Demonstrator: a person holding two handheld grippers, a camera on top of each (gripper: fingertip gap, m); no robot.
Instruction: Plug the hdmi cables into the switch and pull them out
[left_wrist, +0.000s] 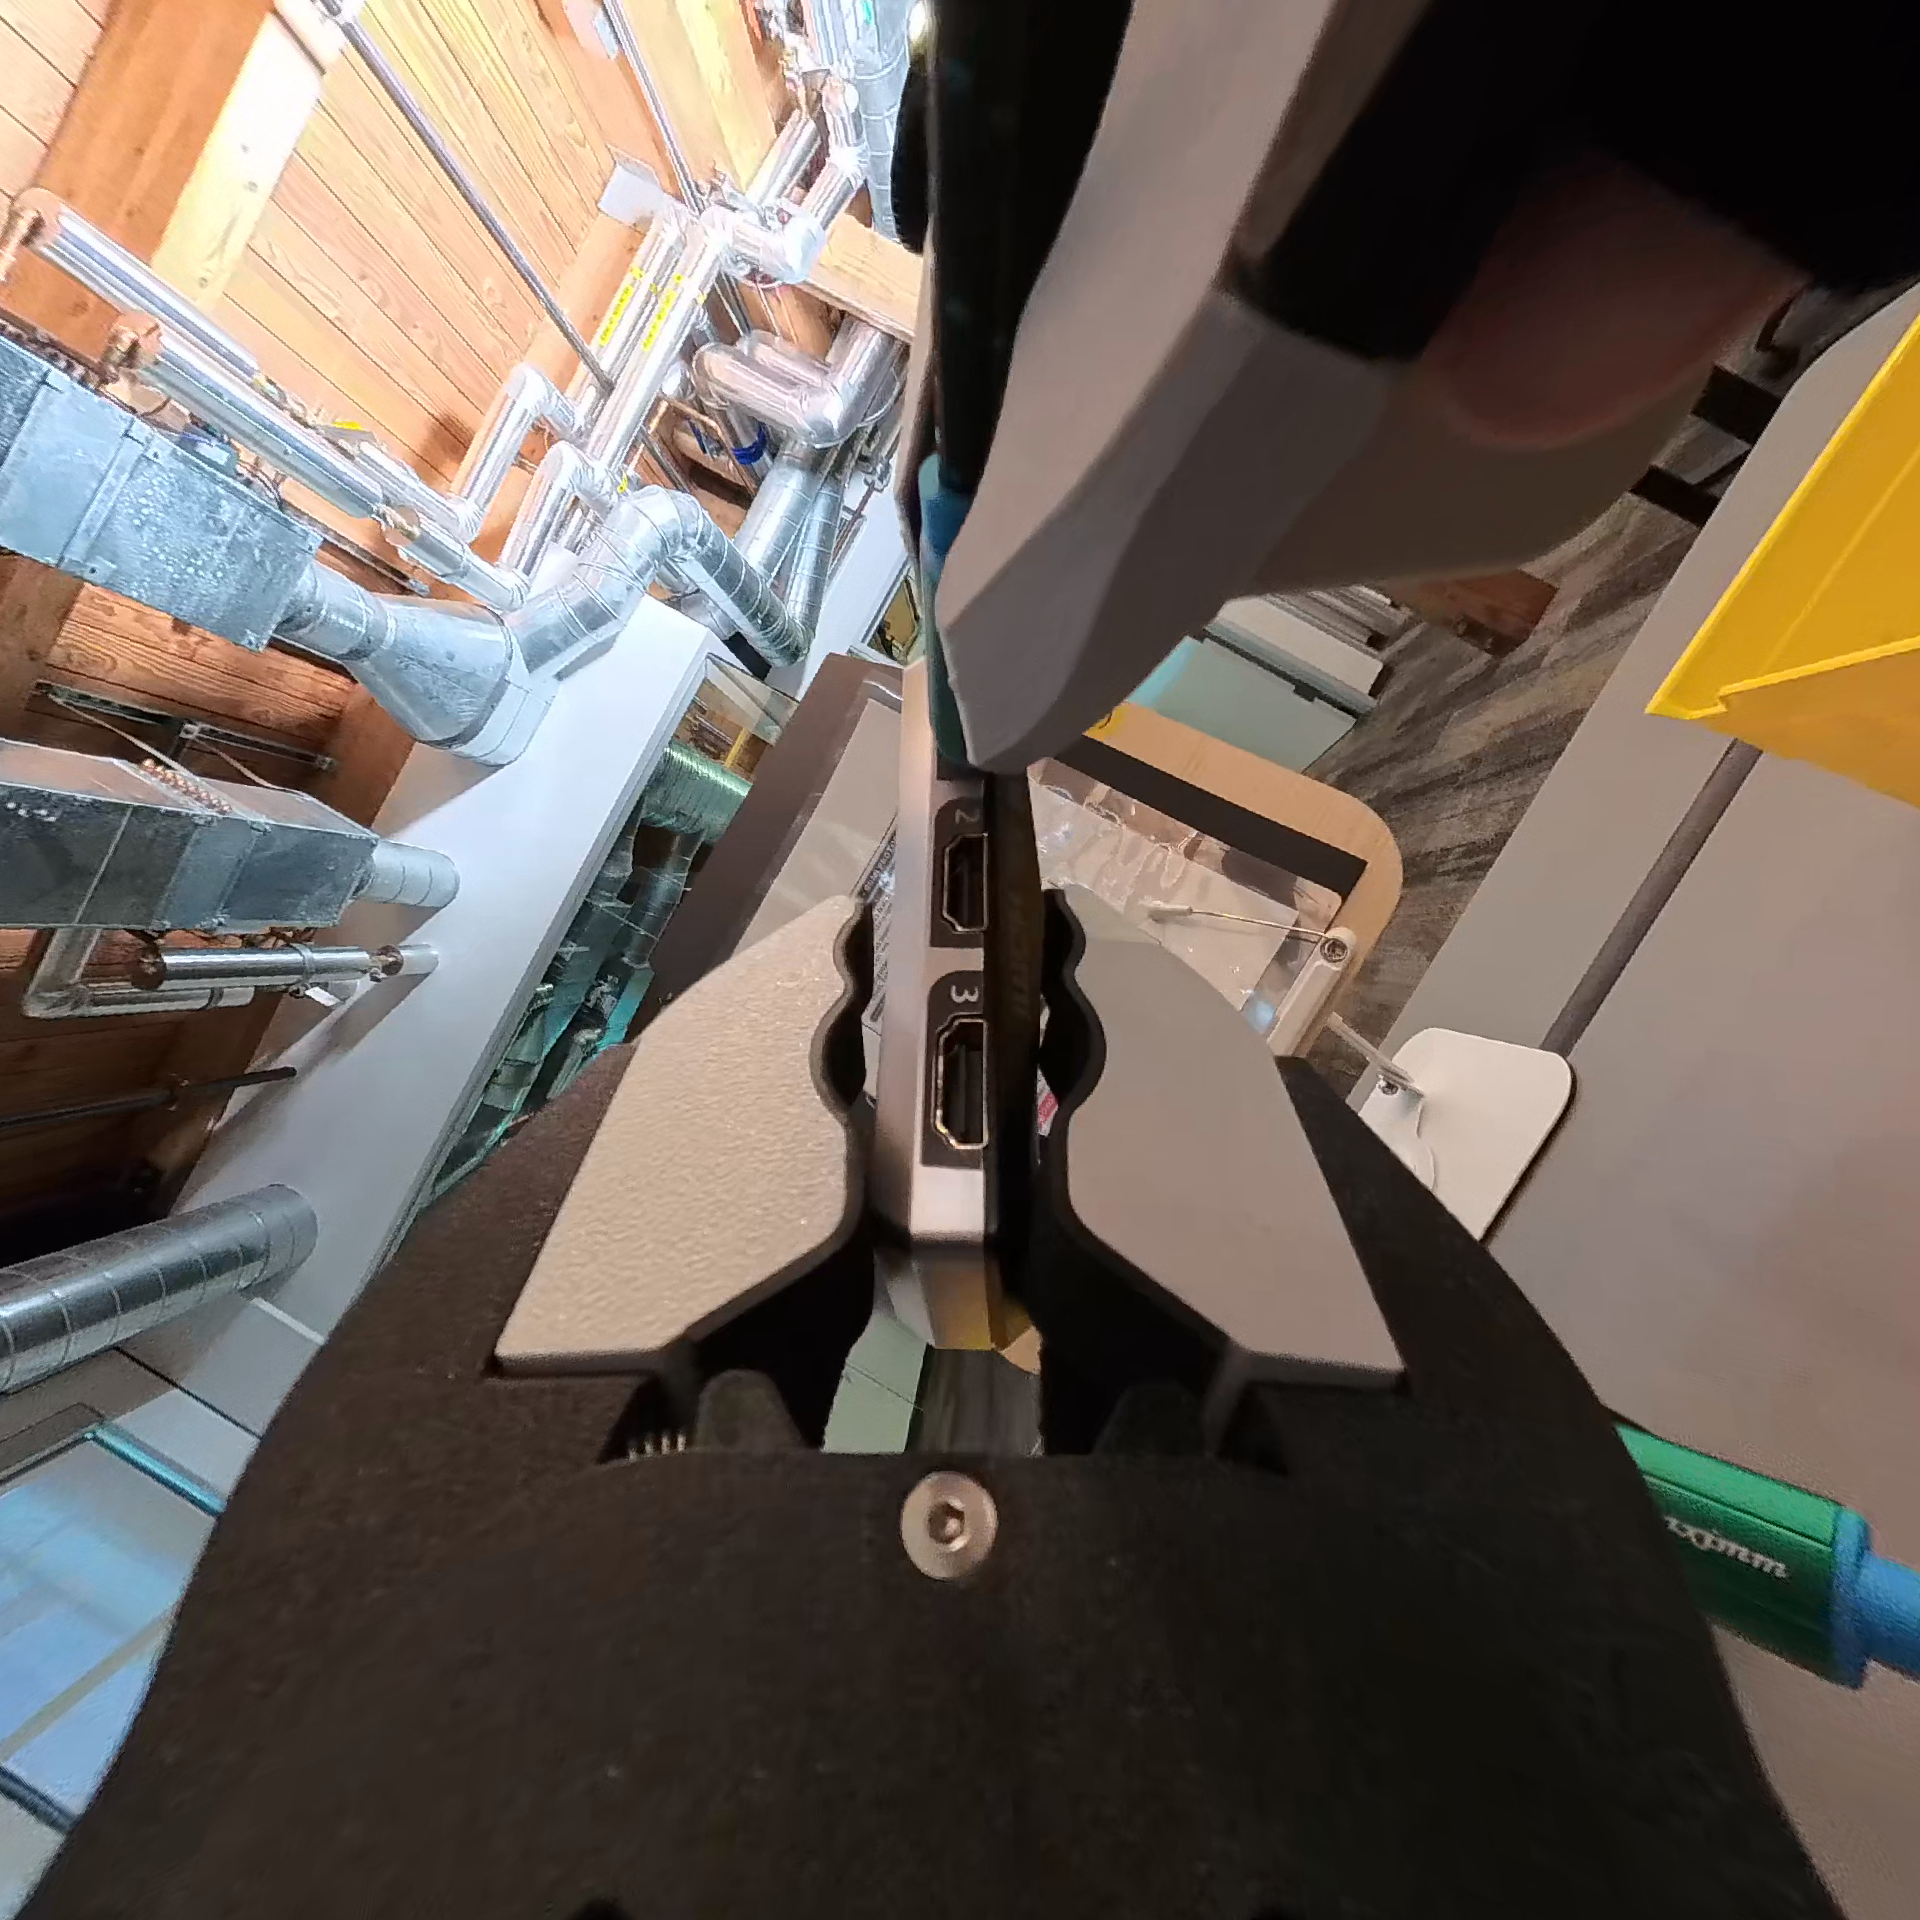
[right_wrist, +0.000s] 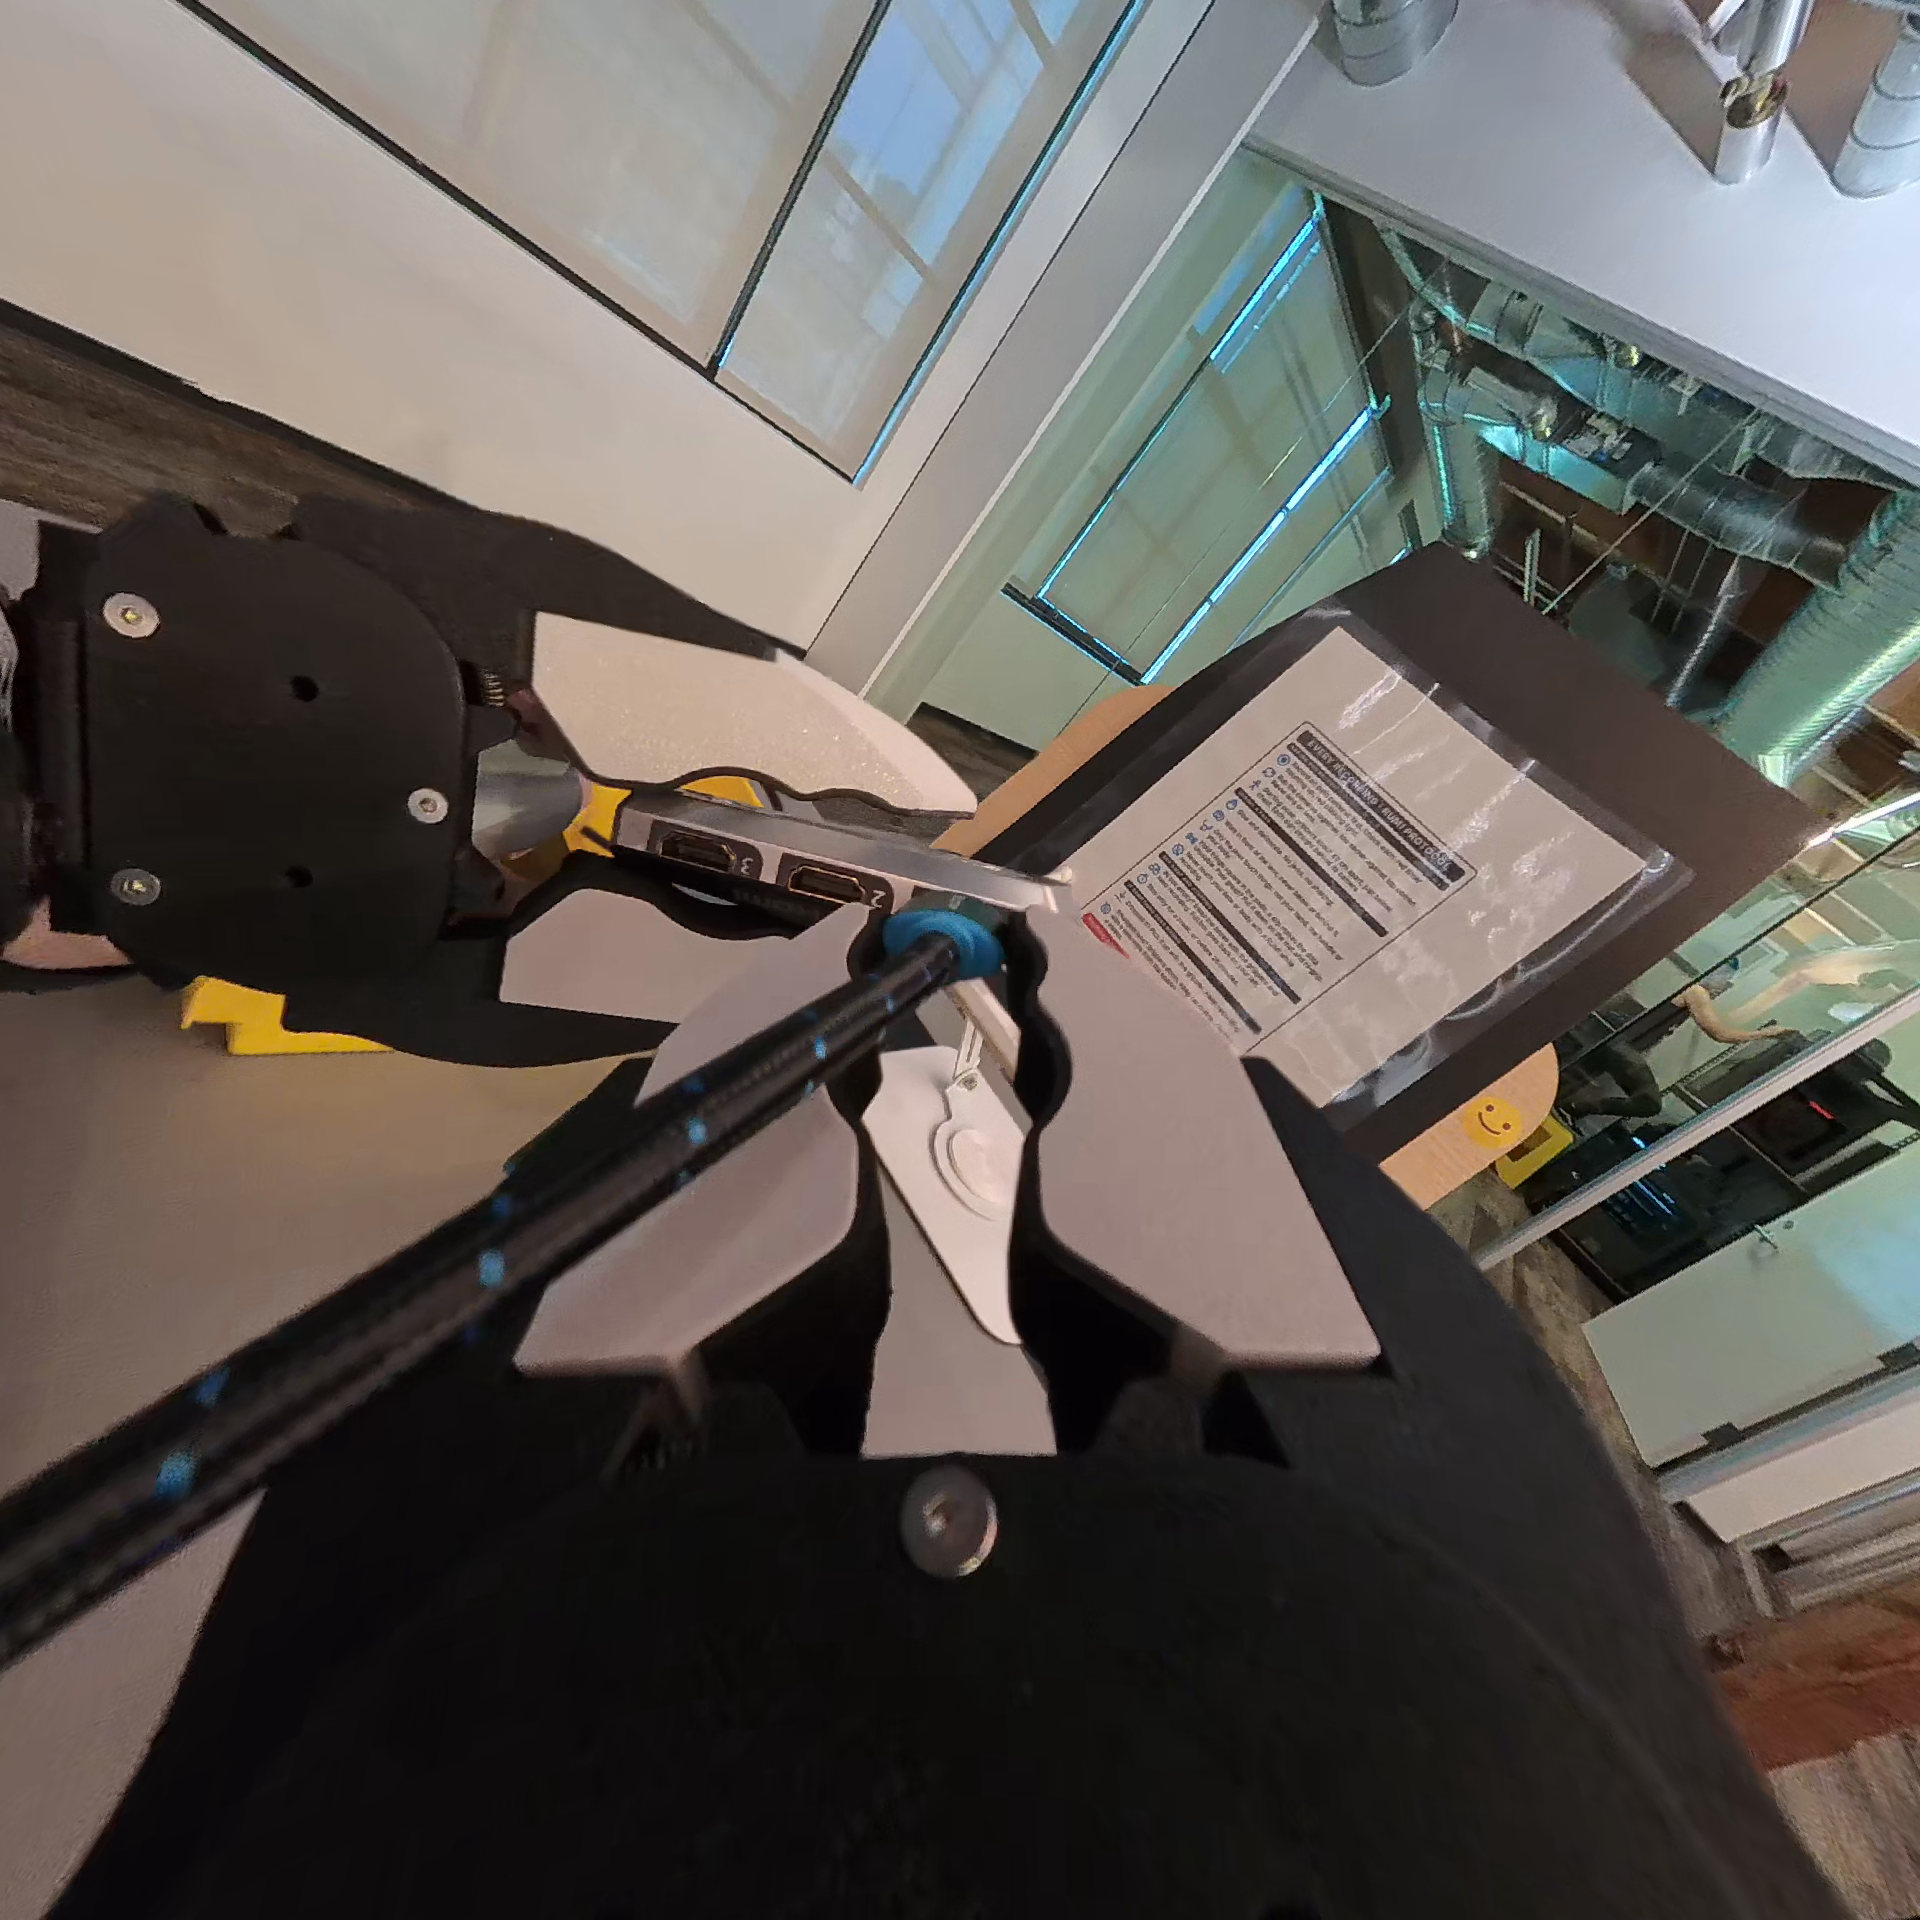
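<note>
The left claw (left_wrist: 961, 997) is clamped on the silver switch (left_wrist: 940, 1039), held off the counter (right_wrist: 208, 1174), while the right claw (right_wrist: 940, 951) pinches the braided HDMI cable's (right_wrist: 623, 1132) plug at its end port, leaving 2 ports empty.

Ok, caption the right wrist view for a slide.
Right gripper holds cable plug at switch held by left gripper.

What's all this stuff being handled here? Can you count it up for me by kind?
Handheld grippers: 2, the left gripper and the right gripper
HDMI switch boxes: 1, the silver switch
HDMI cables: 2, the black braided cable and a green-plugged cable
Yellow bins: 1, the yellow bin
Total: 6
</note>
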